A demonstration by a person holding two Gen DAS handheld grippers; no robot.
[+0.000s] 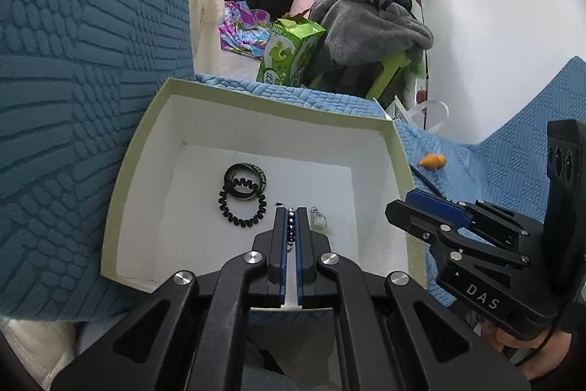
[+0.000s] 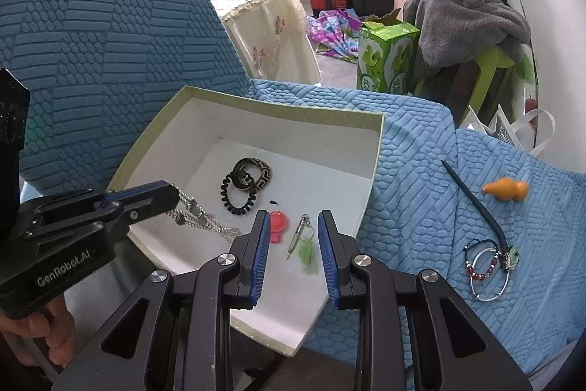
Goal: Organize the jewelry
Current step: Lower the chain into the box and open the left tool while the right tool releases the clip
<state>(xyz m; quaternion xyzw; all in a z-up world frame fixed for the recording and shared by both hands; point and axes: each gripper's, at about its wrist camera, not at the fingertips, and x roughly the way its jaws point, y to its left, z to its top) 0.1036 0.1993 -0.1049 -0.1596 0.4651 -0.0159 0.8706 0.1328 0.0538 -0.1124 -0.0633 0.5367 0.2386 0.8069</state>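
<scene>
A white box with a green rim (image 1: 256, 99) (image 2: 278, 110) sits on the blue sofa cover. Inside lie a black spiral hair tie (image 1: 241, 207) (image 2: 238, 198), a patterned black ring (image 1: 252, 176) (image 2: 256, 171), a red charm (image 2: 276, 224) and a green tassel keychain (image 2: 306, 244). My left gripper (image 1: 291, 213) (image 2: 175, 195) is shut on a silver chain necklace (image 2: 199, 217) that hangs down into the box. My right gripper (image 2: 291, 220) (image 1: 397, 207) is open and empty over the box's near right part.
On the sofa right of the box lie an orange gourd (image 2: 507, 189) (image 1: 434, 161), a dark stick (image 2: 472, 198) and a silver bangle with a red bead bracelet (image 2: 489, 268). A green carton (image 2: 388, 55) and a clothes pile (image 2: 468, 10) stand behind.
</scene>
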